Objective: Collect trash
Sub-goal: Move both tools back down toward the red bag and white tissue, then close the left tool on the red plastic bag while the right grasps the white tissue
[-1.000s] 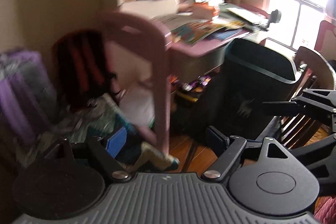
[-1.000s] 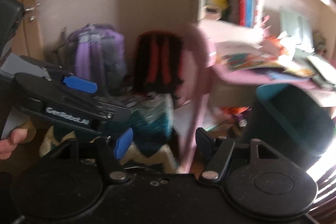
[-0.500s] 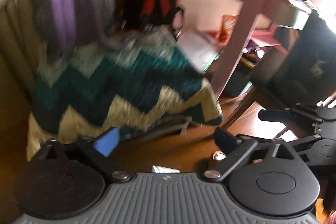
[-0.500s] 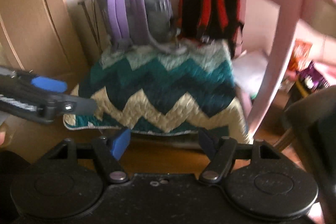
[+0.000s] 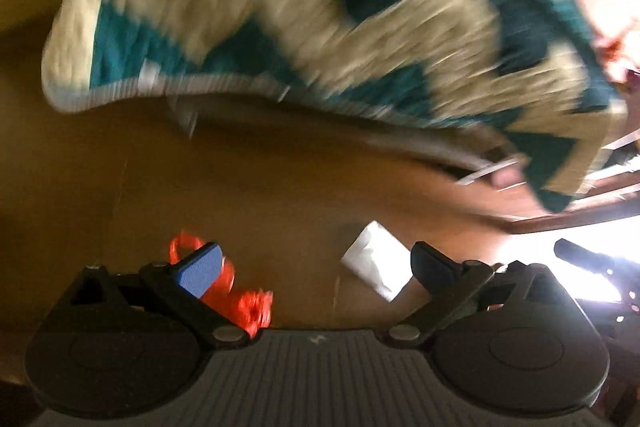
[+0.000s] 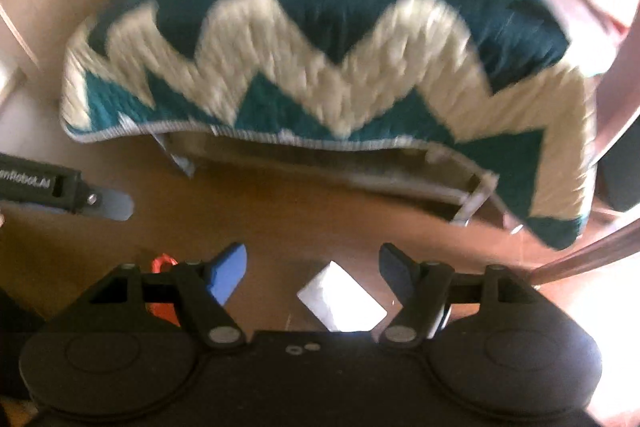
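Two bits of trash are seen on the floor (image 6: 280, 211): white paper (image 6: 340, 301) between the wide-open right gripper (image 6: 312, 269), red wrapper (image 5: 240, 301) by the equally open left gripper (image 5: 316, 263). Paper's probably best pinched by an edge, since it lies flat.

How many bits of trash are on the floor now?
2: a white paper between the right gripper's open fingers, and an orange wrapper by the left gripper. The quilt may hide more.
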`<state>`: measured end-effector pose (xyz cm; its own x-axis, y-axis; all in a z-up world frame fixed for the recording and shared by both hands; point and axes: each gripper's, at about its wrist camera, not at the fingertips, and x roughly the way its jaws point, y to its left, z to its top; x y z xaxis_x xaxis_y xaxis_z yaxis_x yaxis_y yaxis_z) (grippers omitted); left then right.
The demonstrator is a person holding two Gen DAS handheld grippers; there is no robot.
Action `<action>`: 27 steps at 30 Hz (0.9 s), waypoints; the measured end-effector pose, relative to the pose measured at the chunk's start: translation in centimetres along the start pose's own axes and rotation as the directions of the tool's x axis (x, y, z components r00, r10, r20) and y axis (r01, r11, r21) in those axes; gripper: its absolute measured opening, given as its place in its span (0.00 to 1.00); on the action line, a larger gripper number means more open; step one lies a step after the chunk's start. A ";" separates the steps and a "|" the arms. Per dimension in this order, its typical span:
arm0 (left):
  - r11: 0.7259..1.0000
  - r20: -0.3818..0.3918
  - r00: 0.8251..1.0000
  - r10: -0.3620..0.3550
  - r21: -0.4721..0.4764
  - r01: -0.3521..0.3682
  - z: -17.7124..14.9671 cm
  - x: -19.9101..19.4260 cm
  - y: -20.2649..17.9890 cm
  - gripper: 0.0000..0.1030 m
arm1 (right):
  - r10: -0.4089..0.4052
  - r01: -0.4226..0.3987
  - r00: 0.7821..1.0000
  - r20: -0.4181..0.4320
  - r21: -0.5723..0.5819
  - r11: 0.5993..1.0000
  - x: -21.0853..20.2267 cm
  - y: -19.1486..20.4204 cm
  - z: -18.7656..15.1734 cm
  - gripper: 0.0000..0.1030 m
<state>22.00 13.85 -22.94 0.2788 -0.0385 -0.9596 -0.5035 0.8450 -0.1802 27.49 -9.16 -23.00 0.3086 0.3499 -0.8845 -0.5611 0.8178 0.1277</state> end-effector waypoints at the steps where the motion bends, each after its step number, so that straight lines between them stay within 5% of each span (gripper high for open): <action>1: 0.999 -0.027 0.999 0.019 -0.026 -0.020 -0.1 1.4 0.7 0.98 | -0.004 0.004 1.000 -0.027 -0.010 1.000 1.7 -0.1 -0.1 0.71; 10: 0.967 -0.312 0.934 0.176 -0.122 -0.223 -1.8 14.8 5.4 0.98 | -0.026 0.011 0.978 -0.207 -0.072 0.997 13.6 -0.5 -1.9 0.71; 16: 0.961 -0.463 0.871 0.165 -0.125 -0.248 -3.9 21.5 7.0 0.98 | -0.027 -0.001 0.955 -0.297 -0.095 0.996 19.7 -0.7 -3.8 0.71; 22: 0.956 -0.550 0.812 0.195 -0.076 -0.282 -5.3 26.6 7.2 0.98 | -0.049 -0.002 0.924 -0.378 -0.134 0.991 25.4 -0.8 -5.7 0.71; 27: 0.955 -0.604 0.768 0.213 -0.038 -0.294 -6.6 29.8 7.5 0.98 | -0.045 -0.009 0.920 -0.389 -0.136 0.991 28.3 -0.9 -6.8 0.71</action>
<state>21.13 15.55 -54.35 -0.3867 -0.1718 -0.9060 -0.5937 0.7982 0.1020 31.52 -3.13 -51.17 0.0108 0.1074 -0.9942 -0.6631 0.7449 0.0733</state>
